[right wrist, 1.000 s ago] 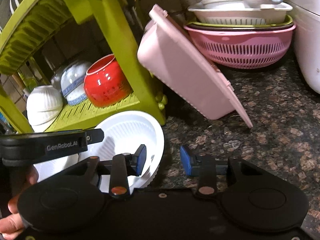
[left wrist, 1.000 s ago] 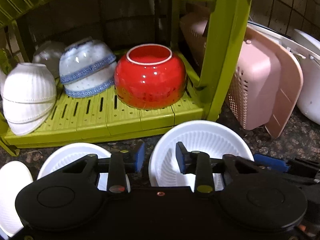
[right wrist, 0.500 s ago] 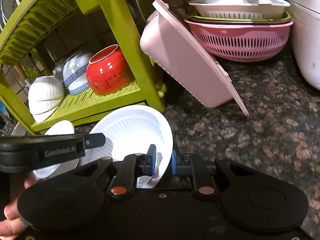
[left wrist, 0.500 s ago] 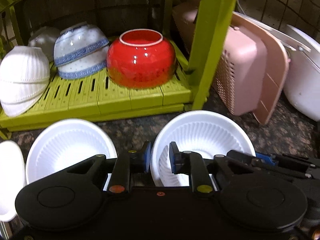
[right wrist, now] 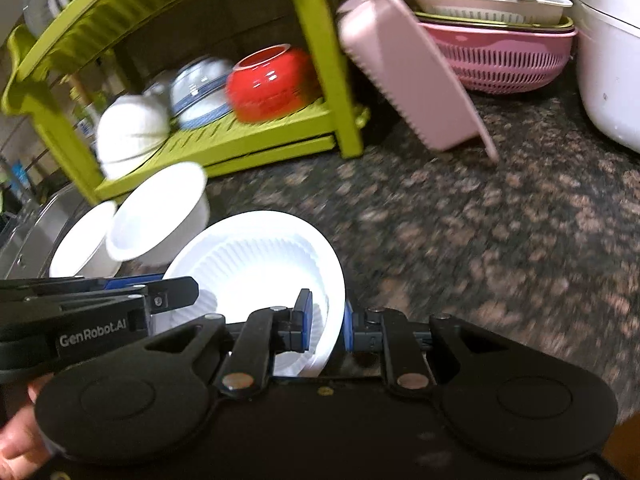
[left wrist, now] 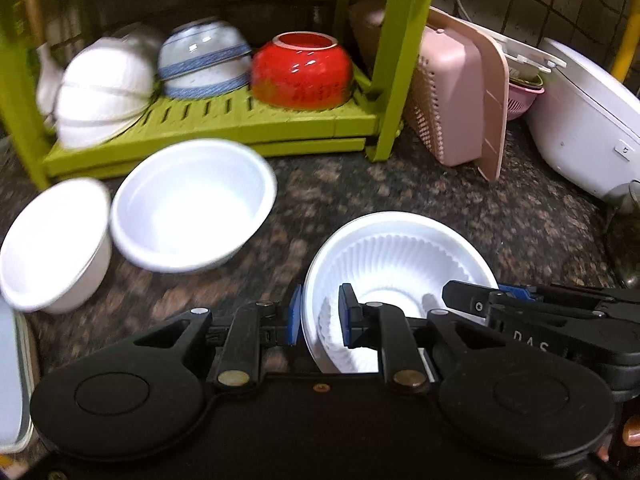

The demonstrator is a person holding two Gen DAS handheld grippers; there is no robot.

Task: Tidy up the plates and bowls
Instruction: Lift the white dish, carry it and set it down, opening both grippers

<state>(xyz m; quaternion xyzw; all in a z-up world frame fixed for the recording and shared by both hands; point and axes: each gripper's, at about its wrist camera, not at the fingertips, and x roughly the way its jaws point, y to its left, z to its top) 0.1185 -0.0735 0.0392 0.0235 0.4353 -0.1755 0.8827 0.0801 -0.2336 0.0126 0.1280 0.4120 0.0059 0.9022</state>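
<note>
Ribbed white bowl (left wrist: 400, 256): off rack, over table (right wrist: 480, 240); L tool (left wrist: 319, 314) and R tool (right wrist: 327, 322) each clamped on its rim. Green rack (left wrist: 256, 120): 4 bowls stowed. 2 plain white bowls (left wrist: 192, 204) left, by rack. Approx. half done.

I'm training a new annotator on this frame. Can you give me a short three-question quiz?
1. True or false: both tongs, left and right, grip the ribbed white bowl.
2. The red bowl sits: A) on the counter B) on the green rack's lower shelf C) in the pink colander.
3. How many smooth white bowls stand on the counter before the rack?

Key: 1 true; 2 B; 3 two.
</note>
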